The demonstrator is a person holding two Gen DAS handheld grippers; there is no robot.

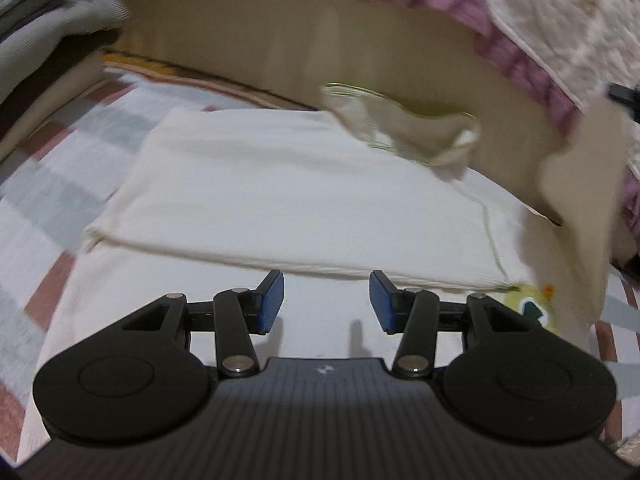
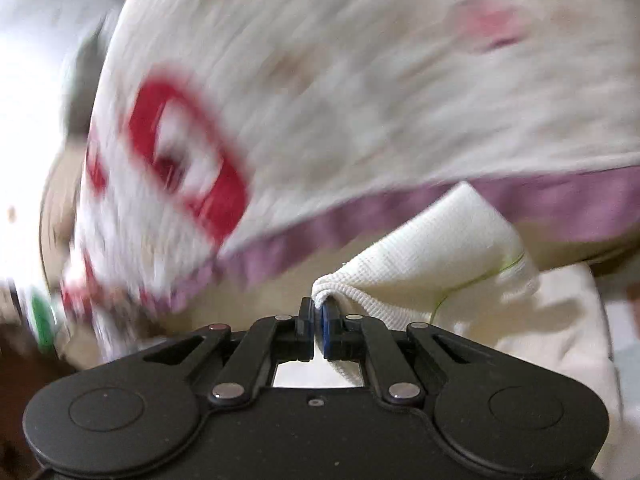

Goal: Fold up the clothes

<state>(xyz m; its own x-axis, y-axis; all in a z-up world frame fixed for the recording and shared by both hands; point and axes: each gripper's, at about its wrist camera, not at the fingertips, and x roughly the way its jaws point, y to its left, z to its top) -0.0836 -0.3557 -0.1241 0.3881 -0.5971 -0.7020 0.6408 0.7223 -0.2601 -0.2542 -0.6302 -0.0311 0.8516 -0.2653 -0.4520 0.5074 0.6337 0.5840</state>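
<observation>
**On the striped bedcover: cream shirt half folded, one corner pinched**

On the striped bedcover (image 1: 60, 184) in front of us lies the cream garment (image 1: 280, 184), partly folded into a flat rectangle, with a green cartoon print (image 1: 534, 306) peeking out at its near right edge. Our left gripper (image 1: 326, 302) hovers low over the near part of the cloth with its blue pads (image 1: 272, 300) spread wide apart and nothing between them. Over in the right wrist view, our right gripper (image 2: 317, 320) has its jaws pressed together on a bunched fold of the cream garment (image 2: 436, 248), and the fabric hangs away to the right from there. In the left view we can see that lifted part as a pale flap (image 1: 576, 200) raised at the far right. Behind it all is a white quilt with a purple border (image 2: 360, 80) and red patterning, quite blurred. A pile of grey clothes (image 1: 48, 12) sits at the far left, well apart from the garment
</observation>
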